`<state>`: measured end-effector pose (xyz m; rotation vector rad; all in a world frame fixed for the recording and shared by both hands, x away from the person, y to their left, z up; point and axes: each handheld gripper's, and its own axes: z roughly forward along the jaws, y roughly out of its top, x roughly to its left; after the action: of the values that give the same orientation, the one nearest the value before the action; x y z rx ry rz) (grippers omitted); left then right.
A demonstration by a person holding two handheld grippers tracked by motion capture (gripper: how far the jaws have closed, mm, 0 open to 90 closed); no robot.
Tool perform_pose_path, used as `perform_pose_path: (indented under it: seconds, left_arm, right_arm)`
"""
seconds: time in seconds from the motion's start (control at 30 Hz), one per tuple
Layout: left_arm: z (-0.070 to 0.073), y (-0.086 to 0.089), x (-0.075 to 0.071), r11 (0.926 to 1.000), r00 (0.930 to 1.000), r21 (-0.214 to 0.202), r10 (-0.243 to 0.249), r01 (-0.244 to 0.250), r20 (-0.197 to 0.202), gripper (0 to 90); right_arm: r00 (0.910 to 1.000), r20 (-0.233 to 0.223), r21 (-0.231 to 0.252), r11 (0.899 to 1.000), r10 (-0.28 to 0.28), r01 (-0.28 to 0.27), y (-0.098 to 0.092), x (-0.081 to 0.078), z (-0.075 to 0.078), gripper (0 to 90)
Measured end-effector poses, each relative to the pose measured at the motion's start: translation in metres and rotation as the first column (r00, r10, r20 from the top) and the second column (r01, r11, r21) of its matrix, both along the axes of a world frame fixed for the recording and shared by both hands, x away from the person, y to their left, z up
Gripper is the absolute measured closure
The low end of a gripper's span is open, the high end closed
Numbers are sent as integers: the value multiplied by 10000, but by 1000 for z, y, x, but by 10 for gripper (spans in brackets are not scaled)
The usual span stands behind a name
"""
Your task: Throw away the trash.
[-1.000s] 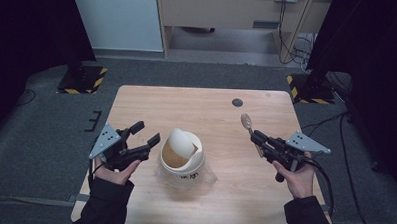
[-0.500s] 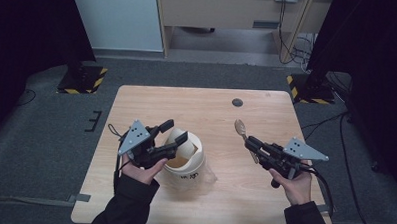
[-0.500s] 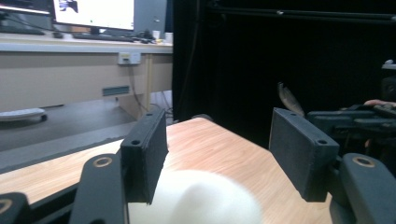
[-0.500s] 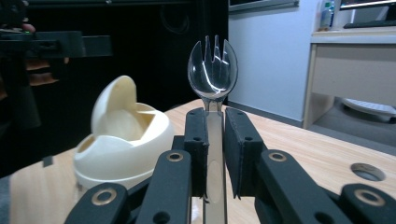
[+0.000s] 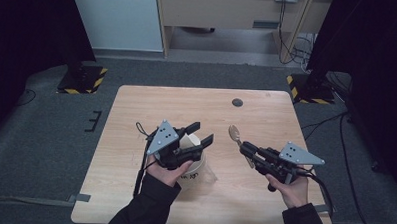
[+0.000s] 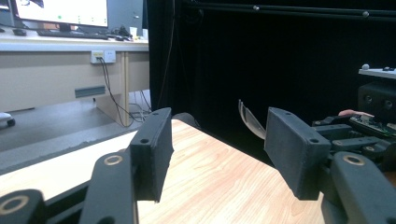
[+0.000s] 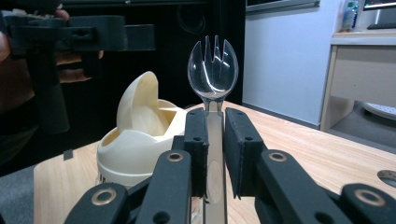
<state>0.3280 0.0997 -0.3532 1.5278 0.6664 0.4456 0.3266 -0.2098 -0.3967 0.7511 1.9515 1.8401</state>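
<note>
Above the cream cup (image 5: 194,162) hovered the left gripper (image 5: 200,132), jaws closing on nothing yet, probably nearer (the right gripper (image 5: 245,147) clamped a clear spork (image 7: 213,70)).

A light wooden table (image 5: 135,140) carries a cream cup (image 5: 197,167) near its front middle

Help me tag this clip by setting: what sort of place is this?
Probably a lab or office room set up for recording. A lone wooden table stands on grey carpet between black curtains, with hazard-striped stand bases beside it, and behind it a desk carrying a monitor and trailing cables.
</note>
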Motion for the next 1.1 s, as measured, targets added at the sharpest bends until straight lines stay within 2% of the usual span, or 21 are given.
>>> perform_pose_path:
  seconds: [0.5, 0.73, 0.9, 1.1]
  left_arm:
    - [-2, -33, 6, 9990, 9976, -237, -386, 373, -573, 499]
    - [-4, -46, 7, 9991, 9964, -313, -317, 293, -783, 553]
    - [-7, -55, 9, 9976, 9918, -577, -449, 381, -1199, 600]
    - [-9, -58, 9, 9970, 9881, -671, -477, 382, -1461, 667]
  right_arm:
    - [9998, 114, 50, 9999, 141, -141, 5, -1, -3, 798]
    - [9996, 200, 218, 9995, 223, -227, 5, -2, -2, 799]
    - [9993, 161, 350, 9988, 325, -330, 6, -2, -2, 799]
    - [9991, 131, 346, 9986, 397, -402, 6, -2, -3, 799]
